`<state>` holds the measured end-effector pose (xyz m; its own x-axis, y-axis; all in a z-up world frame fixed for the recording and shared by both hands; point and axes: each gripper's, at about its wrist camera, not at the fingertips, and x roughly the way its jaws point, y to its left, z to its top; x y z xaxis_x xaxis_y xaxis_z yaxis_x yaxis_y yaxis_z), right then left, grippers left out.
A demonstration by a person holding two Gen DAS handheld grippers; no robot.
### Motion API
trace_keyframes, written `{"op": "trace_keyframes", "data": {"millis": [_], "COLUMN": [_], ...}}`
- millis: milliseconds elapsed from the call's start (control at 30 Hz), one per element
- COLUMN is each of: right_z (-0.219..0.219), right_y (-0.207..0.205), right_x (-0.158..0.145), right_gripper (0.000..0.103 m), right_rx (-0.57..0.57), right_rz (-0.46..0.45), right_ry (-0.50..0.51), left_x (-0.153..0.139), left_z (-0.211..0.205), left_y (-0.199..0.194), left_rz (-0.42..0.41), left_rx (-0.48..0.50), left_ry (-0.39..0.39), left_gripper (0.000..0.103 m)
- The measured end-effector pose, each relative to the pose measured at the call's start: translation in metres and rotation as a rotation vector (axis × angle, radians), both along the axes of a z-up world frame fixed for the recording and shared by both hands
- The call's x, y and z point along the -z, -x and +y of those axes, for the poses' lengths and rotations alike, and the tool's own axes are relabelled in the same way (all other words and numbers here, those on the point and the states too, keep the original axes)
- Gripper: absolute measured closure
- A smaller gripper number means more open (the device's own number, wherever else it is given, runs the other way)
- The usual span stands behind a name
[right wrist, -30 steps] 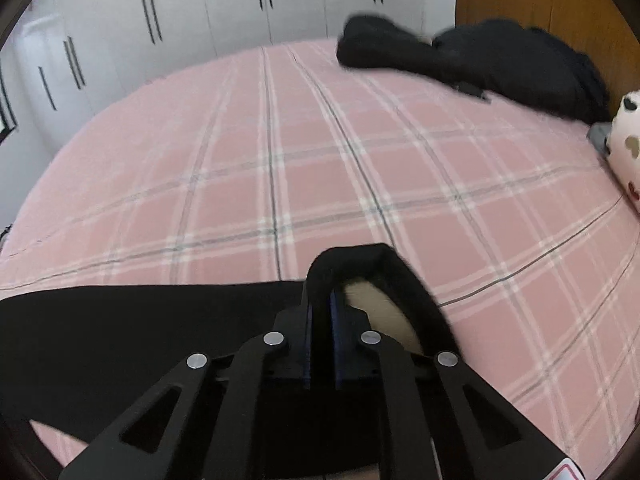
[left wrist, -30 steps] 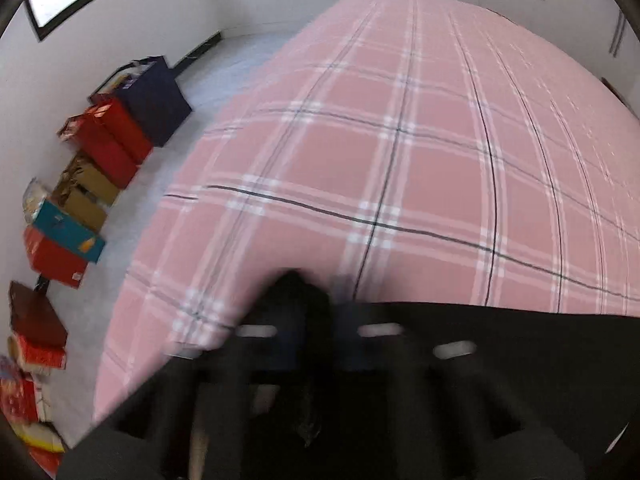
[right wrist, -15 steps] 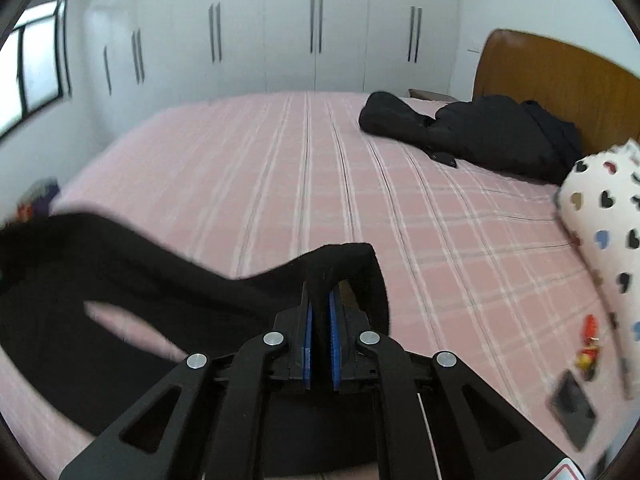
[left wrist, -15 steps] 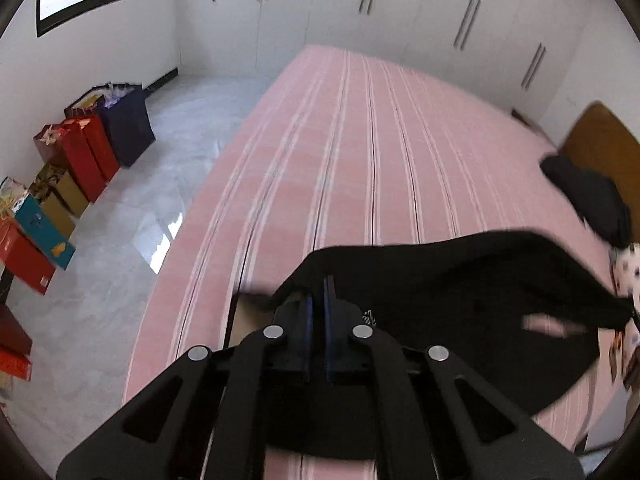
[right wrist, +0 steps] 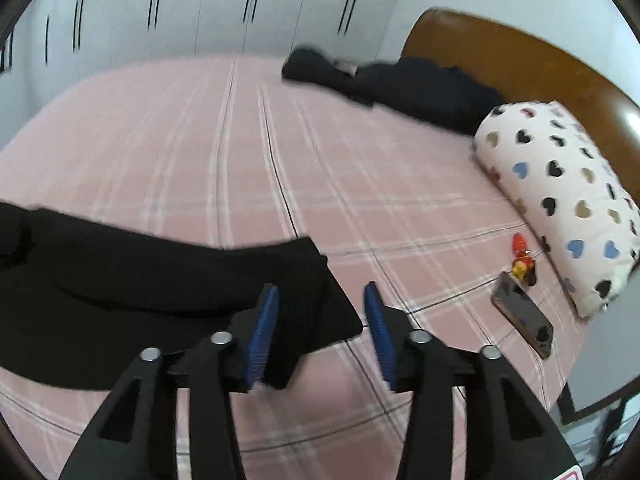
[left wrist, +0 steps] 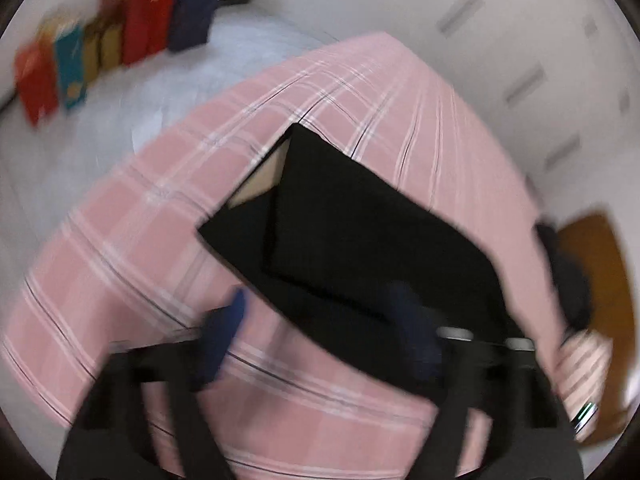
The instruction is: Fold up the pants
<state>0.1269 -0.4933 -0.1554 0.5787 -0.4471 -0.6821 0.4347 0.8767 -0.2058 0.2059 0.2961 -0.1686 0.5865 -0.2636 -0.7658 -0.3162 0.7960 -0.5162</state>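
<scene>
The black pants (left wrist: pixel 360 232) lie flat on the pink plaid bed (left wrist: pixel 120 248), with a tan lining showing at the far corner. My left gripper (left wrist: pixel 320 320) is open just above their near edge; the view is blurred. In the right wrist view the pants (right wrist: pixel 120 280) spread to the left. My right gripper (right wrist: pixel 320 320) is open, its blue pads either side of the pants' near corner, holding nothing.
A heart-print pillow (right wrist: pixel 560 192), a phone (right wrist: pixel 524 312) and a small red toy (right wrist: pixel 520 256) lie at the bed's right. Dark clothes (right wrist: pixel 400 80) are heaped by the wooden headboard (right wrist: pixel 520 60). Coloured bags (left wrist: pixel 112 44) line the floor by the wall.
Both grippers were shut on the pants, holding them up. Now the pants lie on the bed and both grippers have opened and let go.
</scene>
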Motion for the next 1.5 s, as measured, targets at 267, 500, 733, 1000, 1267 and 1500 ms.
{"op": "trace_keyframes", "data": {"millis": [267, 500, 733, 1000, 1267, 1500], "right_z": [0.077, 0.132, 0.141, 0.058, 0.018, 0.024], "right_y": [0.026, 0.014, 0.014, -0.019, -0.11, -0.105], "right_x": [-0.003, 0.021, 0.034, 0.017, 0.065, 0.005], "right_gripper": [0.049, 0.049, 0.049, 0.041, 0.042, 0.099], "right_rx": [-0.129, -0.195, -0.211, -0.04, 0.087, -0.018], "right_rz": [-0.053, 0.007, 0.065, 0.014, 0.185, -0.025], "right_ry": [-0.137, -0.215, -0.234, -0.454, -0.505, -0.445], "left_x": [0.063, 0.051, 0.017, 0.048, 0.047, 0.045], "left_z": [-0.023, -0.007, 0.025, 0.02, 0.001, -0.001], "left_y": [-0.057, -0.057, -0.03, -0.046, -0.025, -0.025], "left_rz": [0.13, 0.09, 0.16, 0.243, 0.272, 0.266], "left_rx": [-0.08, -0.016, 0.104, 0.099, 0.15, 0.193], "left_ry": [0.284, 0.265, 0.034, -0.004, -0.187, -0.247], "left_gripper": [0.04, 0.097, 0.097, 0.096, 0.096, 0.096]}}
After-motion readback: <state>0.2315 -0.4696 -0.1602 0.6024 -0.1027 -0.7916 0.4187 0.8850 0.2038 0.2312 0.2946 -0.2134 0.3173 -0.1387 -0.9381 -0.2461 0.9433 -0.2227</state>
